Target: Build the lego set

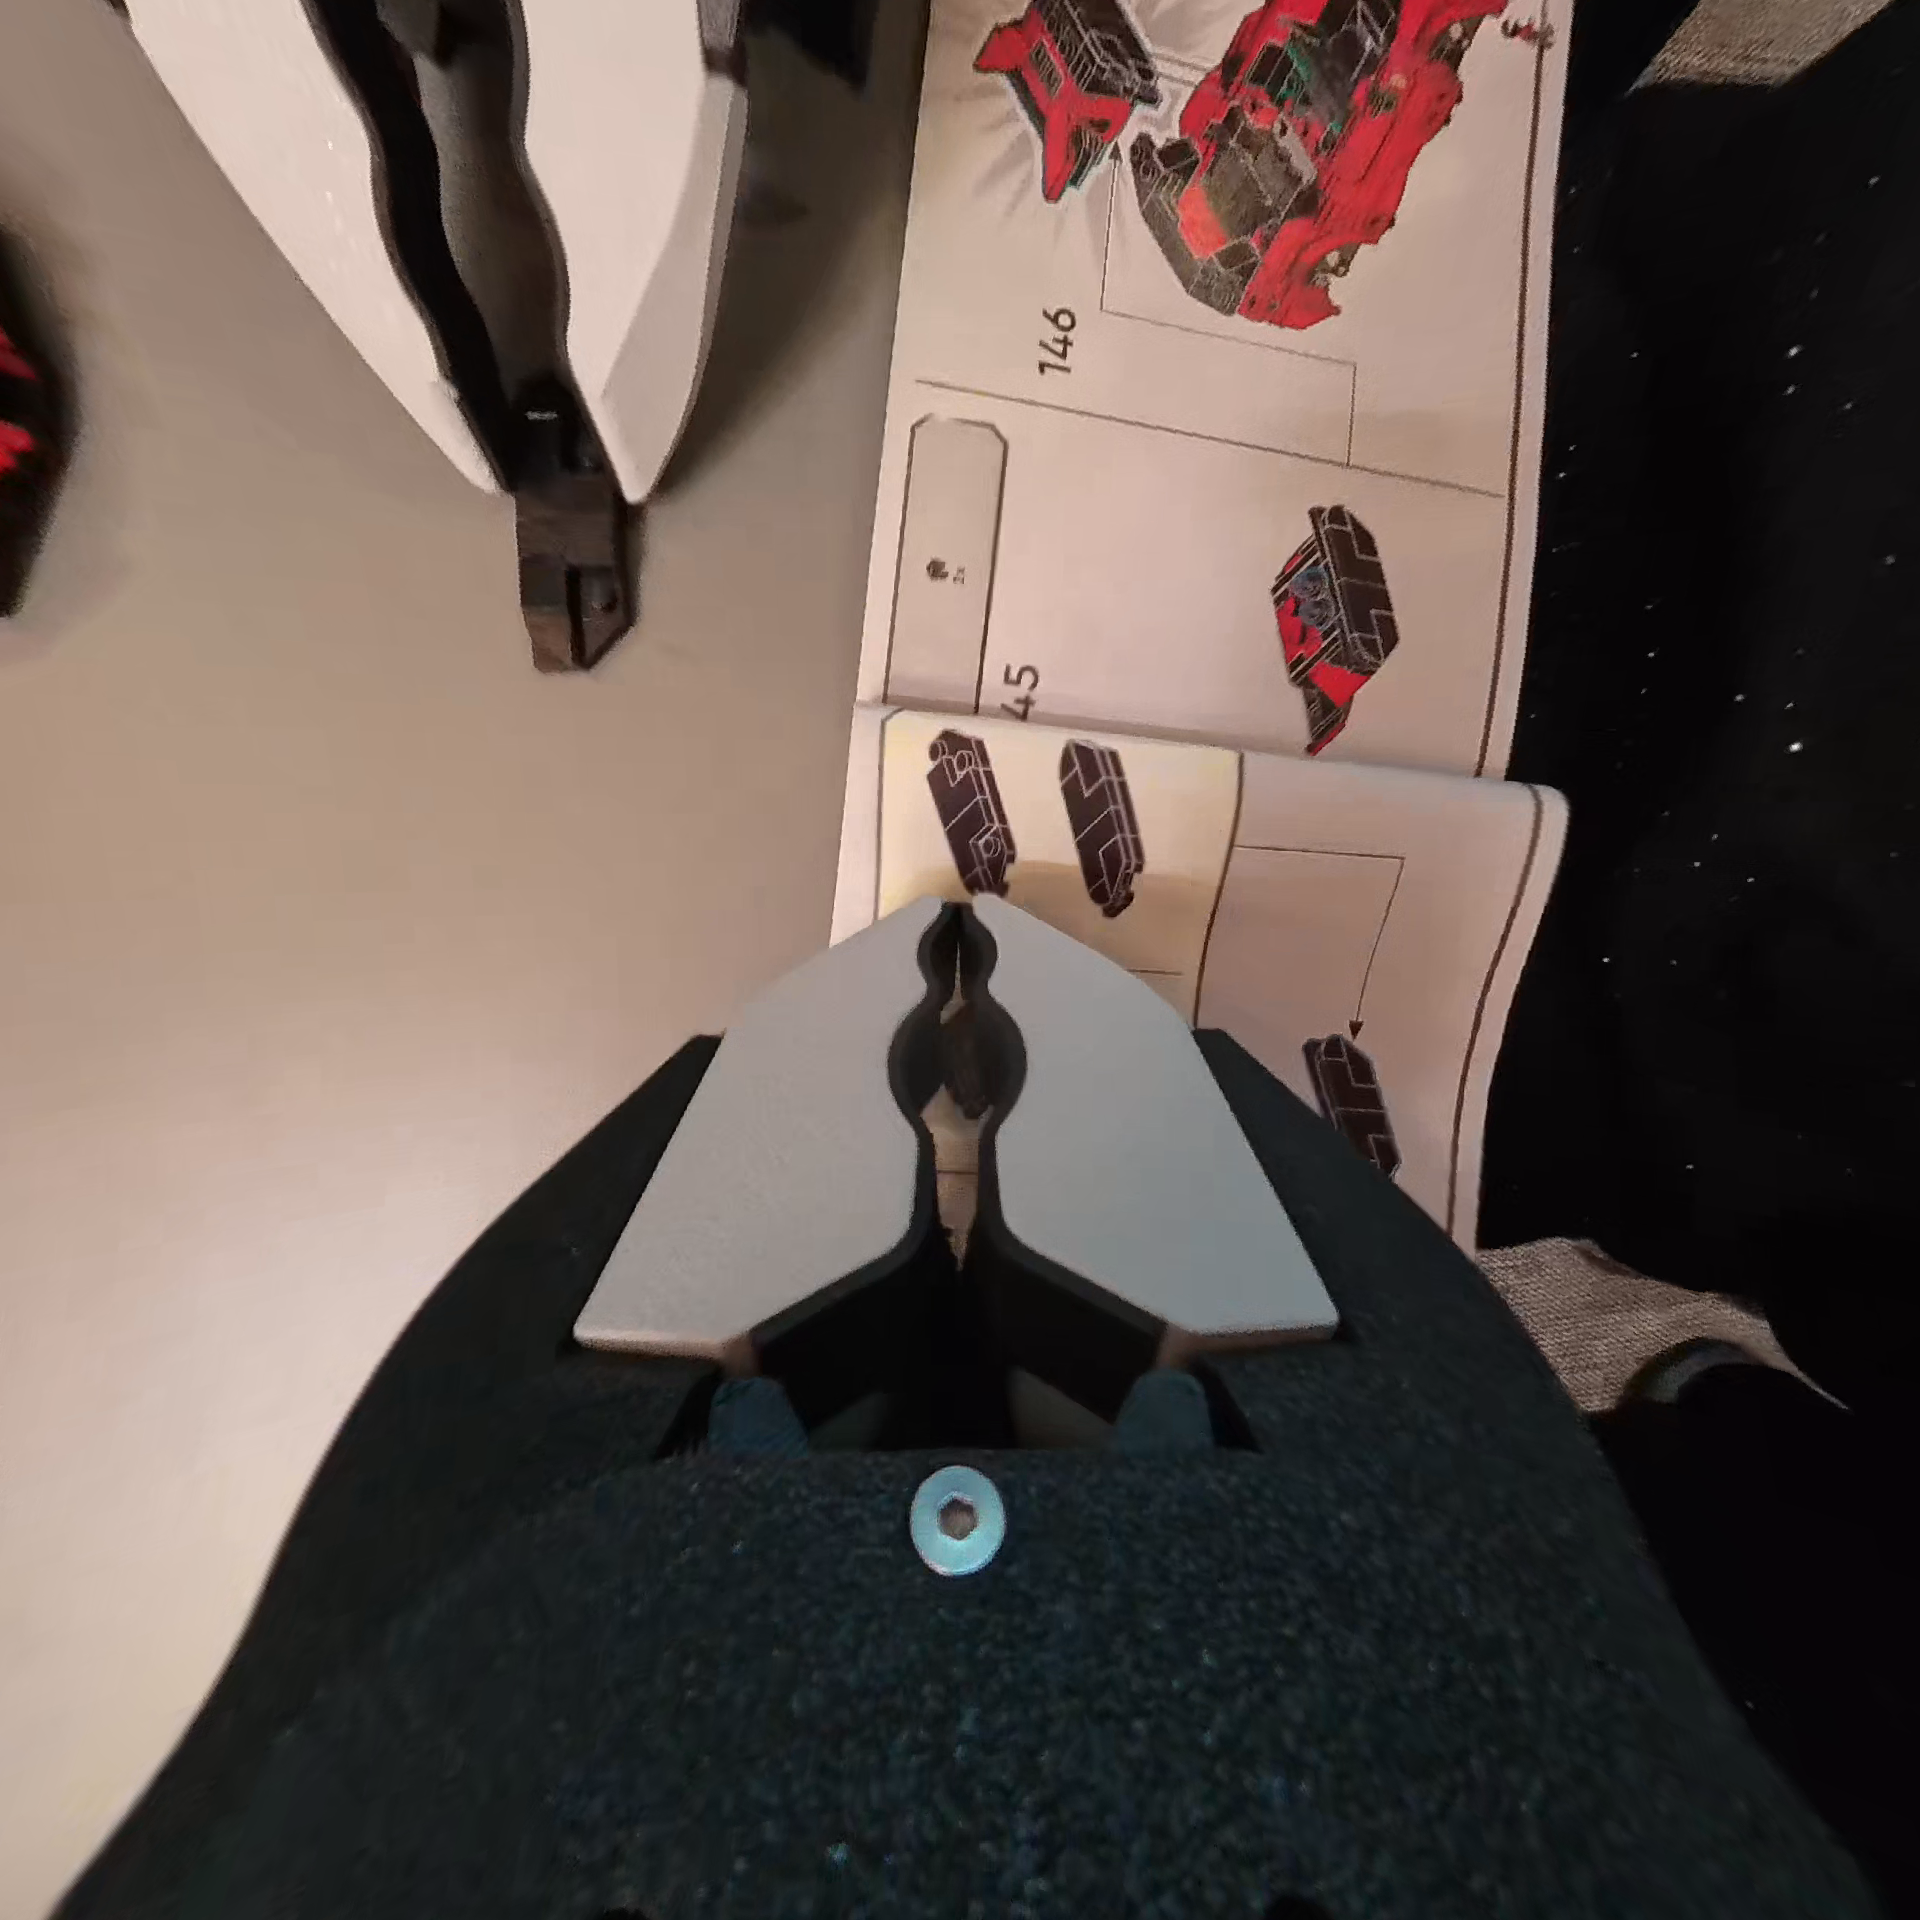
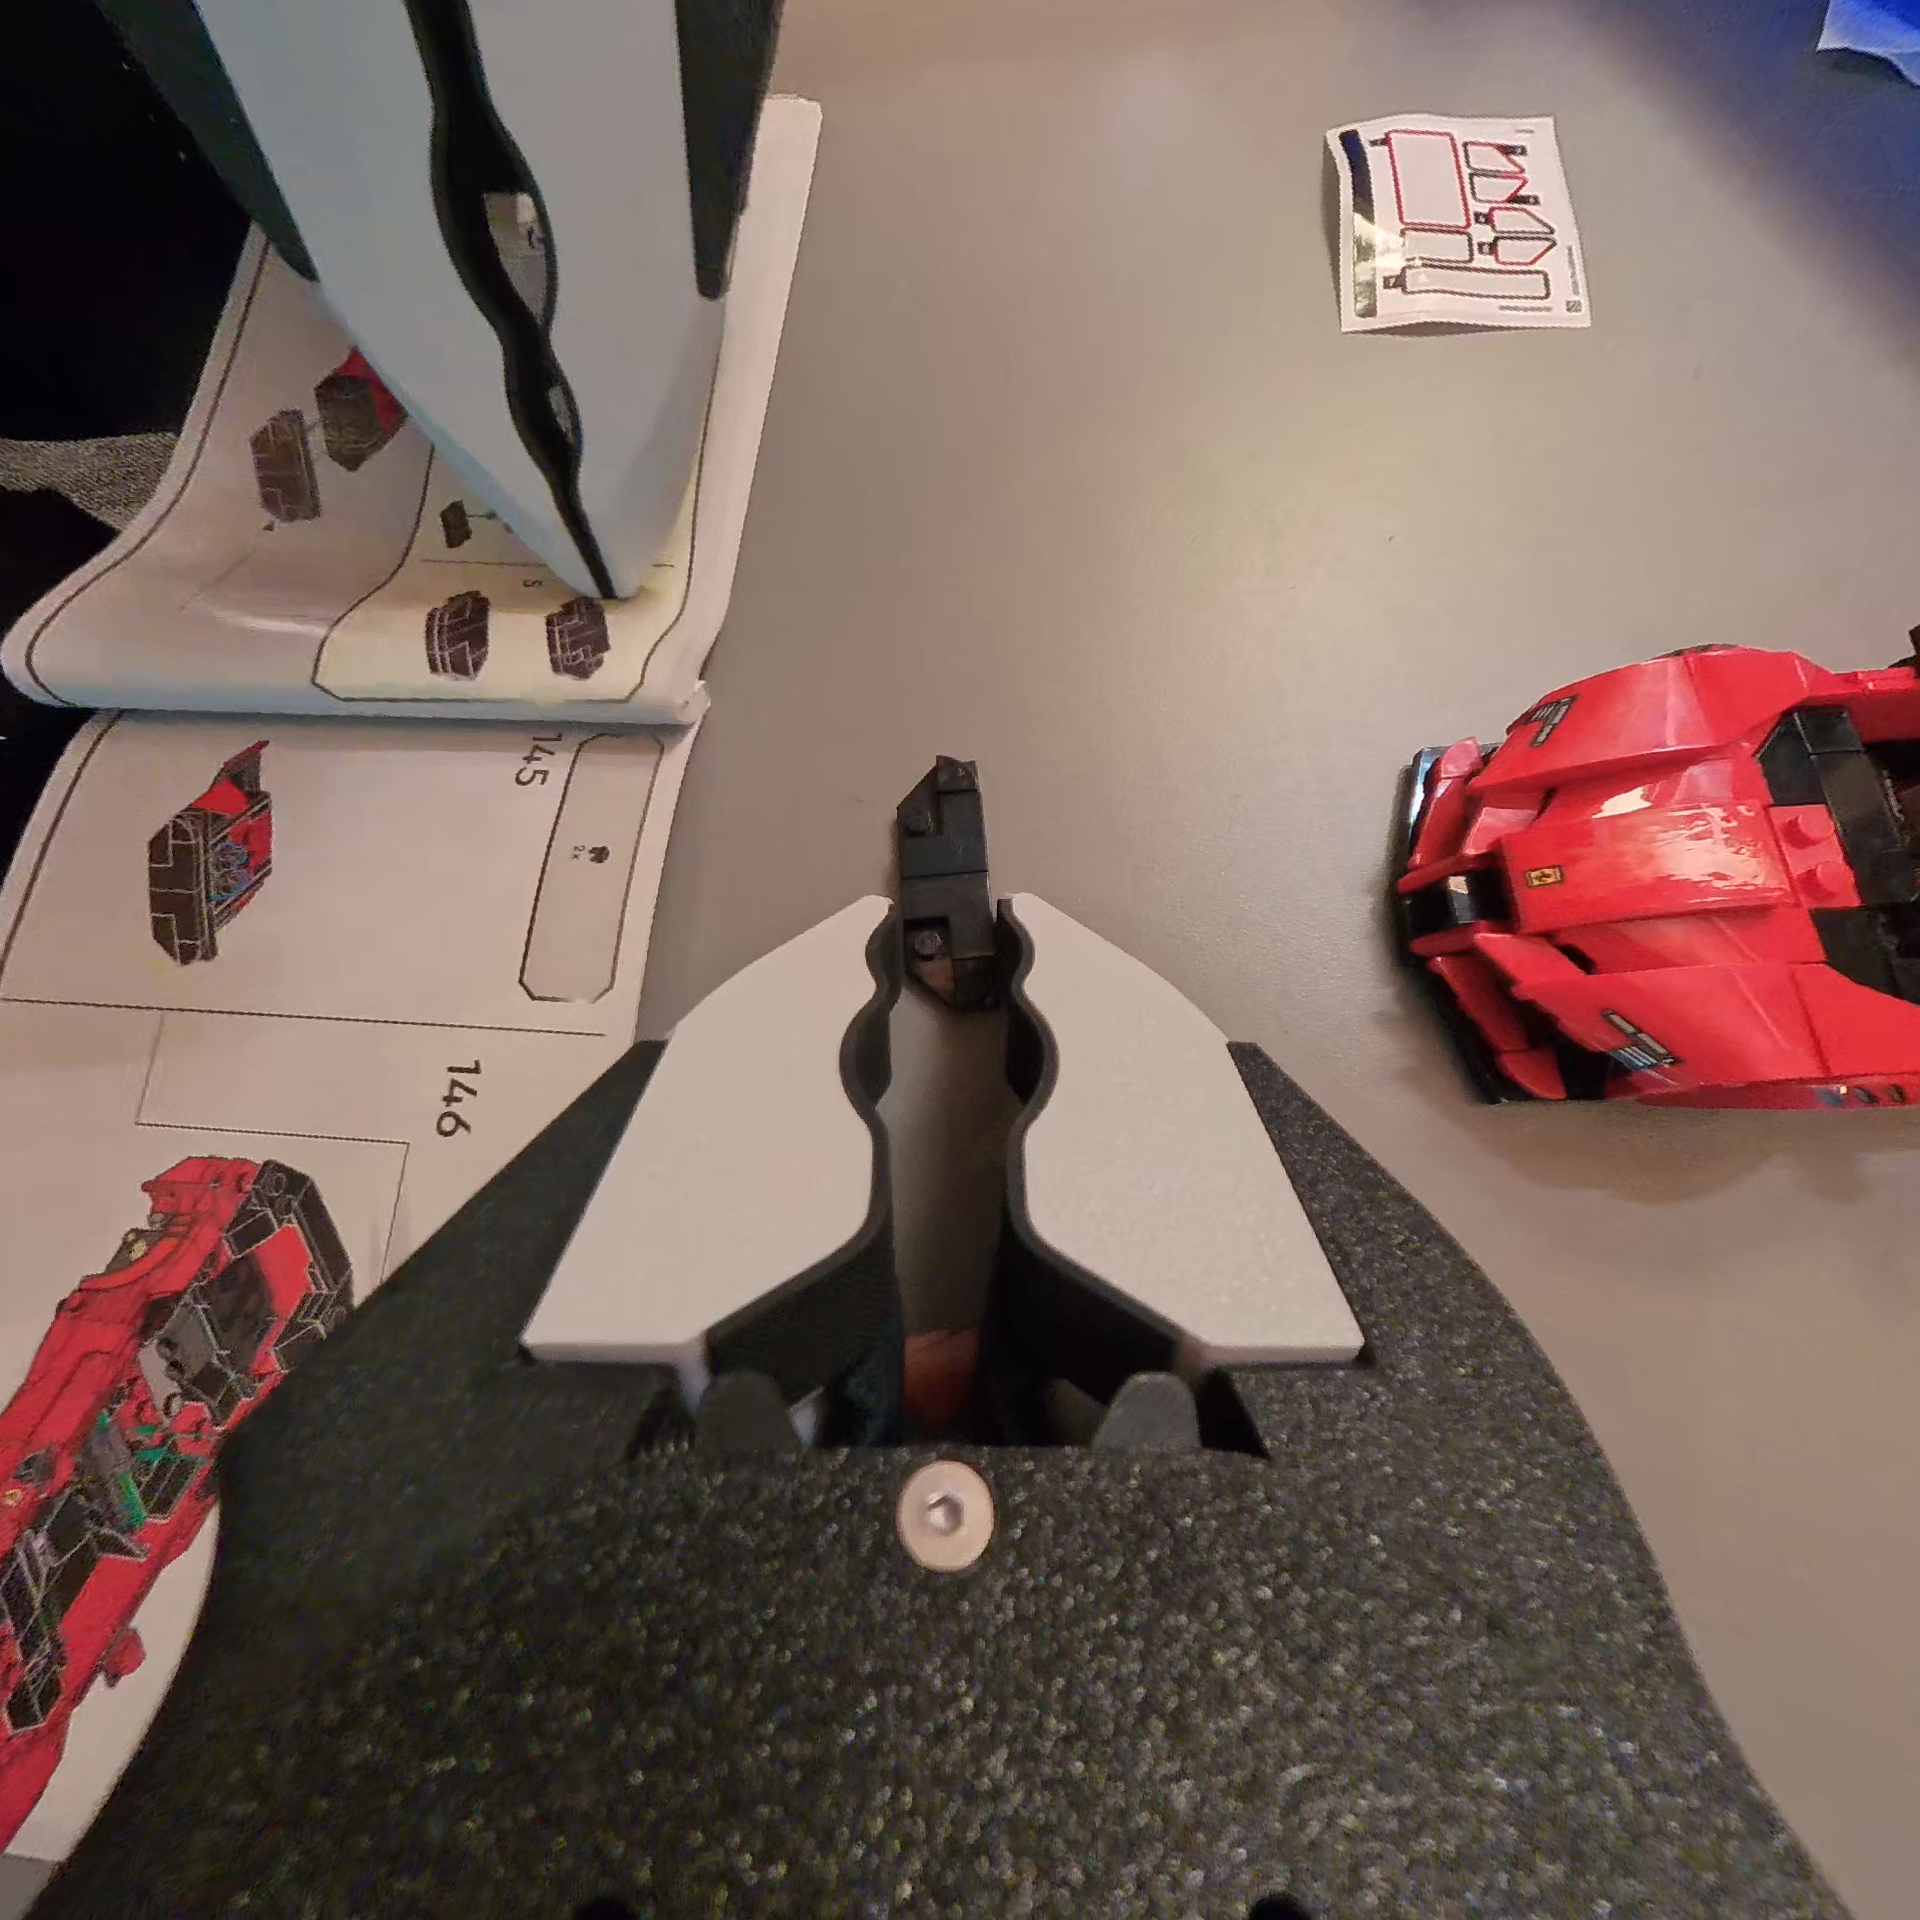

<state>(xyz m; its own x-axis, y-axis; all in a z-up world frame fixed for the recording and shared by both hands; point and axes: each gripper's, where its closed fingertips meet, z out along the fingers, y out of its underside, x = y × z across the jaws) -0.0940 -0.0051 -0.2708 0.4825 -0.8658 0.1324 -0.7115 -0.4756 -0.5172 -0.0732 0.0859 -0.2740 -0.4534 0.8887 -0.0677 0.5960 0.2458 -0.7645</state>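
Left wrist view: the left gripper (image 1: 958, 920) hangs over the near corner of the open instruction booklet (image 1: 1195, 540), fingers pinched together at the tips, and a small dark piece (image 1: 966, 1070) sits in the rounded gap farther back between them. What that piece is, I cannot tell. Up top, the right gripper (image 1: 566, 488) comes in over the tan table (image 1: 312, 935), clamped on a black lego assembly (image 1: 571, 582) that sticks out past its tips. The two grippers stand apart, with the assembly left of the booklet's edge.

Right wrist view: the right gripper (image 2: 945, 914) grips the black lego assembly (image 2: 940, 883) between its fingertips, most of the piece jutting forward above the table (image 2: 1091, 520). The red lego car (image 2: 1662, 883) lies well off to the right, nose pointing left. A sticker sheet (image 2: 1455, 223) lies far beyond it. To the left the booklet (image 2: 343, 883) lies open, and the left gripper (image 2: 603, 582) touches down on its curled far page.
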